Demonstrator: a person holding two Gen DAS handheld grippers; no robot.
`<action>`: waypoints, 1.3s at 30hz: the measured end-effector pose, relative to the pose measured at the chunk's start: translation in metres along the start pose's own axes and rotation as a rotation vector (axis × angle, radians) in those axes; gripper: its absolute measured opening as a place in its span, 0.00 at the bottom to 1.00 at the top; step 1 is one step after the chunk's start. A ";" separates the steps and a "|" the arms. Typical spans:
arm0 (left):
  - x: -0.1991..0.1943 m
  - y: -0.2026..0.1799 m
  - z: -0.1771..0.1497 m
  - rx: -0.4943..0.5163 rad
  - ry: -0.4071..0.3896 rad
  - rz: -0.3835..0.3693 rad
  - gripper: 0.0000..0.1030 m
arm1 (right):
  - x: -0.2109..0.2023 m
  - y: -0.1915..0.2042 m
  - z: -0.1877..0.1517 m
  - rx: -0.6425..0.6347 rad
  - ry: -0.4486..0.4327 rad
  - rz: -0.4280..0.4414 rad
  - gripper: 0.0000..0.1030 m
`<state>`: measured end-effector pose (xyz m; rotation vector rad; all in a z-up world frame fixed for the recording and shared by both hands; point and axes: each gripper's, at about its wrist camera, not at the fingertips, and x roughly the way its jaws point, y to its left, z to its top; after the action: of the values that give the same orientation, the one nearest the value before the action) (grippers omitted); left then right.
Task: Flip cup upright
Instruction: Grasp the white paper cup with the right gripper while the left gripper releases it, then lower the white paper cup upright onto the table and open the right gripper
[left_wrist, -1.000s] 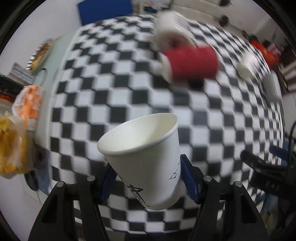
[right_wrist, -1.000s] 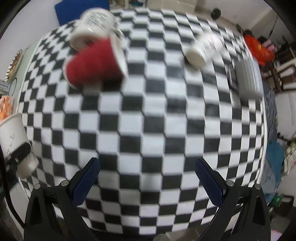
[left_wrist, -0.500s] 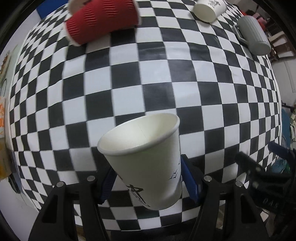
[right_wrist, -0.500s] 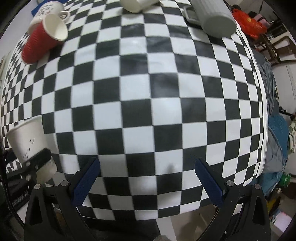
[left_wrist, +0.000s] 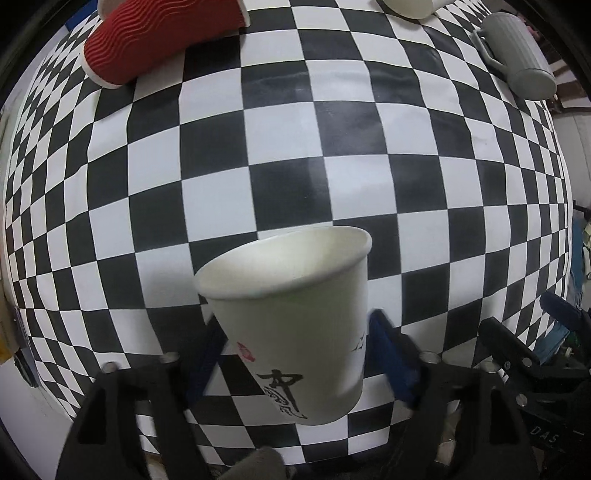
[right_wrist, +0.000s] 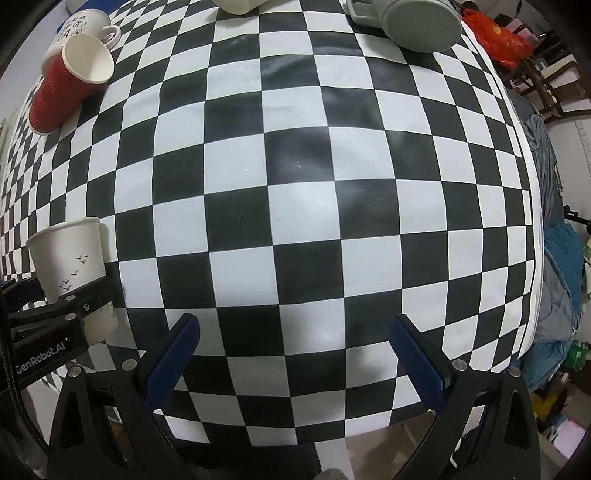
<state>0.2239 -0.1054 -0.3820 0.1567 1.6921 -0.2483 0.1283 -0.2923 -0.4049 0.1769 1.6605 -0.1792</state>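
My left gripper (left_wrist: 295, 343) is shut on a white paper cup (left_wrist: 295, 314) with black calligraphy on its side. The cup is mouth up, nearly upright, held near the front edge of the checkered table (left_wrist: 332, 129). In the right wrist view the same cup (right_wrist: 70, 273) shows at far left, clamped by the left gripper's finger (right_wrist: 74, 302); I cannot tell whether its base touches the table. My right gripper (right_wrist: 295, 354) is open and empty over the table's front edge.
A red ribbed cup (left_wrist: 155, 40) lies on its side at the back left, with a white printed mug (right_wrist: 85, 29) behind it. A grey handled mug (left_wrist: 517, 55) lies on its side at the back right. Another white cup (left_wrist: 410, 5) lies at the far edge.
Both grippers have tipped downward and moved nearer the table. The cup stays clamped in the left gripper. The right gripper stays open.
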 end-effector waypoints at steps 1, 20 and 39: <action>-0.001 0.000 0.000 -0.005 -0.006 -0.010 0.83 | 0.001 -0.004 0.004 0.000 0.002 0.011 1.00; -0.071 0.105 -0.074 -0.294 -0.368 0.210 0.87 | -0.059 0.015 0.018 -0.046 -0.010 0.342 1.00; -0.003 0.139 -0.075 -0.335 -0.223 0.141 0.87 | 0.026 0.138 0.049 -0.151 0.205 0.342 0.63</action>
<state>0.1861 0.0478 -0.3799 -0.0024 1.4697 0.1212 0.2034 -0.1686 -0.4375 0.3708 1.8107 0.2299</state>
